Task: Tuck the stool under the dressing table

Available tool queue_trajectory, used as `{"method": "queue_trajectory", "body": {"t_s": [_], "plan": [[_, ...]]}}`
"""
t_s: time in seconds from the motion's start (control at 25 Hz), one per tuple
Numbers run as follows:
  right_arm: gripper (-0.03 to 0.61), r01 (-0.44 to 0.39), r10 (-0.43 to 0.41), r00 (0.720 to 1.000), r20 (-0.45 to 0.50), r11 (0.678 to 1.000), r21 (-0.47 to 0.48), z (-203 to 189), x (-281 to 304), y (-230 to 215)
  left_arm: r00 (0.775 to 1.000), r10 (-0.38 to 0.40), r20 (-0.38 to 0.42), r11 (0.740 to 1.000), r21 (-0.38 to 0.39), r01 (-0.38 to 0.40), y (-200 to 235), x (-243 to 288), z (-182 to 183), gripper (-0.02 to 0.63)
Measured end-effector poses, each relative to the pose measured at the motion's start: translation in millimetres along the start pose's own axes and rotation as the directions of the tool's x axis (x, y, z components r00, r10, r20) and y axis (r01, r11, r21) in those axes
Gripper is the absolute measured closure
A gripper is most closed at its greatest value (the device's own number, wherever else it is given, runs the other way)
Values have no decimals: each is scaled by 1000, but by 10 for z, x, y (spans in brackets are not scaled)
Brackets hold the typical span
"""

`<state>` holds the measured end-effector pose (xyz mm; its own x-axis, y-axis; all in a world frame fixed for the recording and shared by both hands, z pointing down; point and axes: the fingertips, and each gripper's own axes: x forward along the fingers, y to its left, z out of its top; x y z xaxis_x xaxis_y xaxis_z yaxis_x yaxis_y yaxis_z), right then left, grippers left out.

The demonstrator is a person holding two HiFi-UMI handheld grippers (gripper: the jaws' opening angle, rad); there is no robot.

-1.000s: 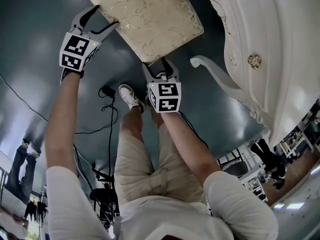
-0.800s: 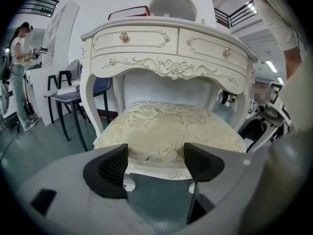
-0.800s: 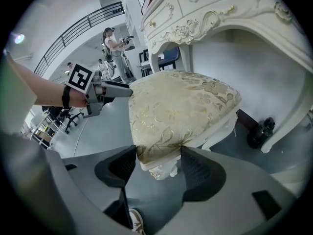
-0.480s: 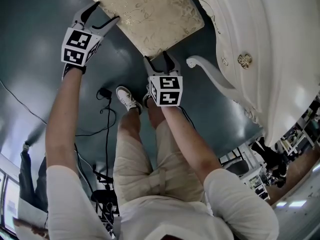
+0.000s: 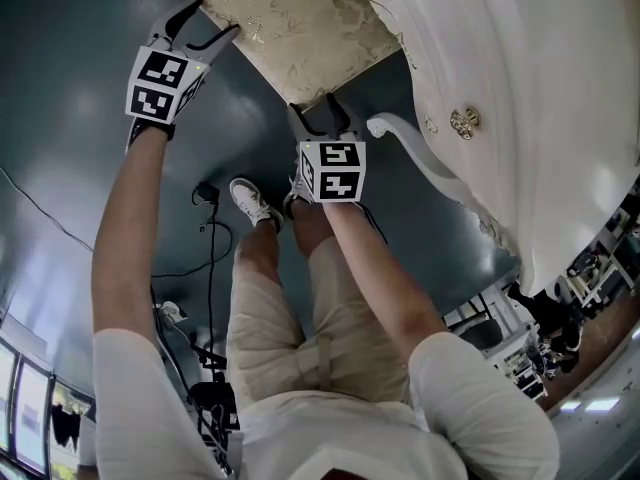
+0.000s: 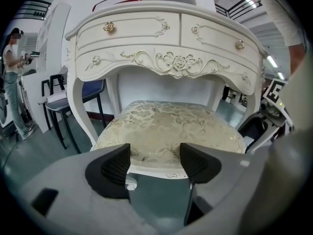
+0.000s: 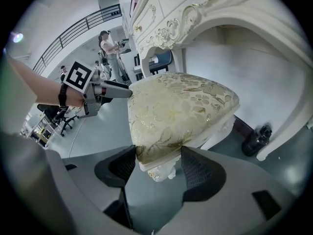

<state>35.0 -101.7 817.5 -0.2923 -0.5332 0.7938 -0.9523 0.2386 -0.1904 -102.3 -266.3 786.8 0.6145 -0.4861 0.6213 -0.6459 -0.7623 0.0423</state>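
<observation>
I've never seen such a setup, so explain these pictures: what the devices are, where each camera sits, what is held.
A person holds a grey two-jaw gripper in each hand, each with a black-and-white marker cube. The head view looks down from the person's head over both arms; the other two cameras ride on the grippers and look along their jaws. On the dark grey-green floor stands a stool with a cream, gold-patterned cushion and white carved frame, partly under the white carved dressing table with gold knobs. The right gripper is clamped on one near corner of the stool. The left gripper's jaws have just been closing at the other near corner but stand apart.
</observation>
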Motion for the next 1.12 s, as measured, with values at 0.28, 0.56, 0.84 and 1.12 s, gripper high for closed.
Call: {"method": "queue_trajectory", "body": {"t_s": [0.28,0.56,0.84,1.12], "plan": [[284,17,-17,1000,13,1000,7,127,21,-168,1000,-4,-2,1000,13,4,11,150,155,301],[282,41,-41,999,24,999,22,222,72,-336,1000,-9,-14,999,30,9,24,337,274,305],[281,84,-86,996,31,995,58,362,115,-510,1000,-4,-5,996,86,5,-11,541,472,376],[279,124,-128,991,42,987,100,425,116,-725,999,-22,-27,988,152,26,-56,721,611,373]]}}
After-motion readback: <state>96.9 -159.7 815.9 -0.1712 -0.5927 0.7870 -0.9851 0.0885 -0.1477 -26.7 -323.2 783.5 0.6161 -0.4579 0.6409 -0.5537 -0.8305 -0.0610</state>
